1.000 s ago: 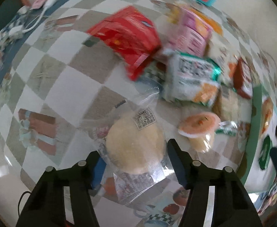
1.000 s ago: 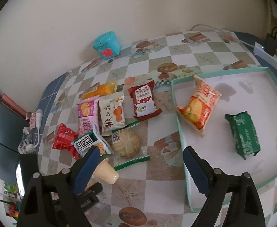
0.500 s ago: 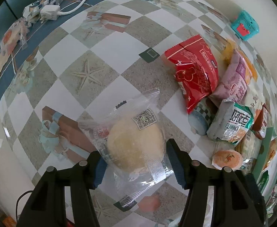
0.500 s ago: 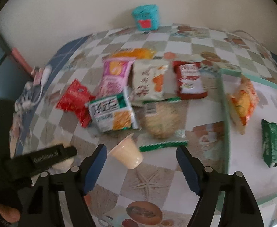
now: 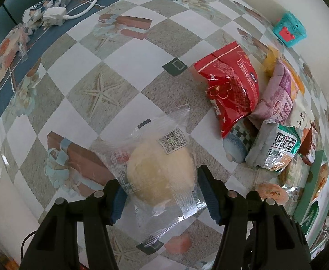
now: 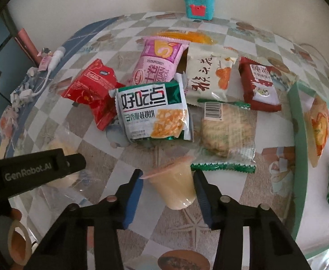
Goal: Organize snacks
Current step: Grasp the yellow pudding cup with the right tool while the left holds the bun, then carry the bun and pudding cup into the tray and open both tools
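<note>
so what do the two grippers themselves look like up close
Both the left gripper and the right gripper have angular matte black plastic arms with round silver pivot screws and blue ridged finger pads. Seen from the right wrist view, the left gripper's black body carries grey "GenRobot.AI" lettering.

Left of the red packet (image 5: 229, 87) my way lies open over bare tablecloth (image 5: 110, 72); right of it, crowded snack packets (image 6: 155, 112) block passage toward the tray (image 6: 298, 157).

The surface (image 5: 124, 51) is checkered grey and white with starfish prints. Red pack (image 6: 92, 92), pink pack (image 6: 157, 65), cream pack (image 6: 209, 76), white-green pack (image 6: 153, 114), teal box (image 6: 198, 5), green-rimmed white tray (image 6: 298, 157), black tongs (image 6: 167, 196) with blue pads (image 6: 133, 193).
</note>
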A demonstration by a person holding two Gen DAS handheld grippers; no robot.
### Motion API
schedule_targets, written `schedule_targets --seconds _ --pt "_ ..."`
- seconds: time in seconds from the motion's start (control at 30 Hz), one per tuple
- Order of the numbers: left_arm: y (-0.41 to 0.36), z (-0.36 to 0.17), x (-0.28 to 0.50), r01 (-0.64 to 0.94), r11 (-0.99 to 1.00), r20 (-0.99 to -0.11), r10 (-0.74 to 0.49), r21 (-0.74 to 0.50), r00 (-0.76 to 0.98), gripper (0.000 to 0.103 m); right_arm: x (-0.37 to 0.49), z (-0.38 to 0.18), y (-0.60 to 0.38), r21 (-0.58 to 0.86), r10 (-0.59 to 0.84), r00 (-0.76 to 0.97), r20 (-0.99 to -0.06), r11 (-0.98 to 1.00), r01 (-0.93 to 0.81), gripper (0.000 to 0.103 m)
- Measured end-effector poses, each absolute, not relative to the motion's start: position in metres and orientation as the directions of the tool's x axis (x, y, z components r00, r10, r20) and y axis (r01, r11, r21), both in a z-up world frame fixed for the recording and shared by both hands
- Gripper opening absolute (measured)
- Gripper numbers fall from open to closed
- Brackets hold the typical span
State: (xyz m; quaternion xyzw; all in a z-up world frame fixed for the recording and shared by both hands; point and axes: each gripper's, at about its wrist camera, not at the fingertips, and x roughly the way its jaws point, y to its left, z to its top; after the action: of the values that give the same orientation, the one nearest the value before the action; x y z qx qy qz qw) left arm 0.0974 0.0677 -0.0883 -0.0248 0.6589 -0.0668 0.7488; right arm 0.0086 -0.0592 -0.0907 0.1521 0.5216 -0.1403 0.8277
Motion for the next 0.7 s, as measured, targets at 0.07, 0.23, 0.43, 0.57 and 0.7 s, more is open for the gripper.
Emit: schedule_targets --seconds 0.07,0.23,0.43,0.57,0.7 --pt "0.067 -0.087 0.098 0.069 0.990 -0.984 -0.131 -0.123 0.125 0.062 0.008 -0.090 -0.060 0.111 -0.073 0.421 -0.904 0.911 0.397 0.048" --pt "0.065 -0.084 0.096 0.080 0.989 -0.982 -0.136 -0.126 0.132 0.059 0.004 -0.087 -0.065 0.135 -0.065 0.427 -0.902 0.897 0.421 0.048" --pt "0.062 -0.070 0.092 0.092 0.985 -0.975 -0.161 -0.148 0.154 0.055 -0.004 -0.065 -0.075 0.188 -0.065 0.486 -0.871 0.871 0.454 0.048" --pt "0.064 -0.053 0.089 0.089 0.983 -0.966 -0.174 -0.160 0.191 0.055 -0.013 -0.048 -0.084 0.236 -0.061 0.529 -0.846 0.847 0.476 0.048" --pt "0.065 -0.036 0.084 0.094 0.982 -0.956 -0.180 -0.162 0.232 0.055 -0.022 -0.034 -0.092 0.273 -0.068 0.559 -0.826 0.820 0.502 0.048"
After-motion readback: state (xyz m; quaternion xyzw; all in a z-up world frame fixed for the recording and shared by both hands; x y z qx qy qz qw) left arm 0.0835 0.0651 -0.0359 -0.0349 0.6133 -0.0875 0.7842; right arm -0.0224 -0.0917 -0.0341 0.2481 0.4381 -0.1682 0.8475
